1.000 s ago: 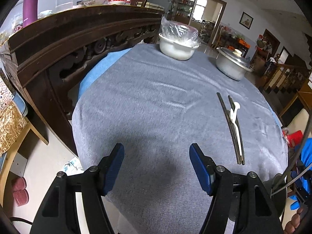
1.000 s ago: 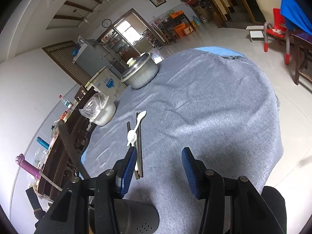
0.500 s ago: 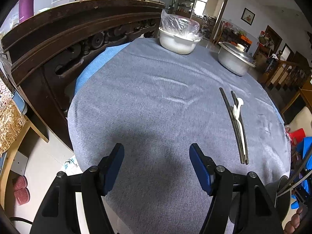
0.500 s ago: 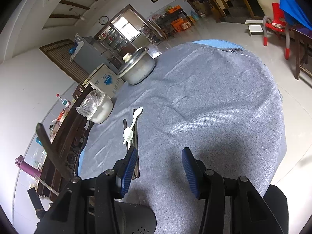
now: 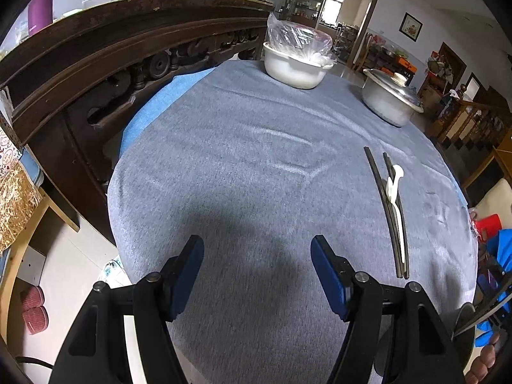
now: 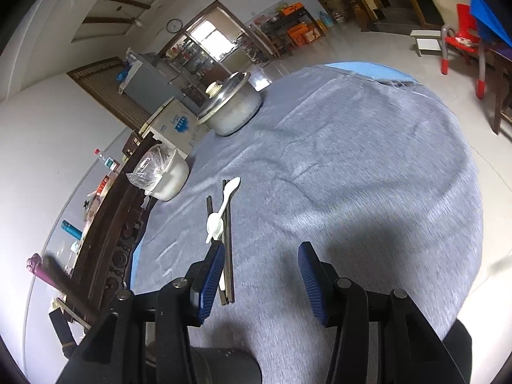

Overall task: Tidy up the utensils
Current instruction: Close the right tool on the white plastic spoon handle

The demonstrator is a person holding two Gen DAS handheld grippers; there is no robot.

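Hovering open over gathered utensils

Lying side by side, the dark chopsticks (image 5: 388, 211) carry a white spoon (image 5: 394, 180) across them, apparently already grouped on the grey tablecloth (image 5: 243, 166). Both the left gripper (image 5: 257, 256) and right gripper (image 6: 260, 264) hold their fingers wide apart, gripping nothing. Compared with a second ago, both have moved nearer; the right one's left finger now overlaps the chopsticks' near ends
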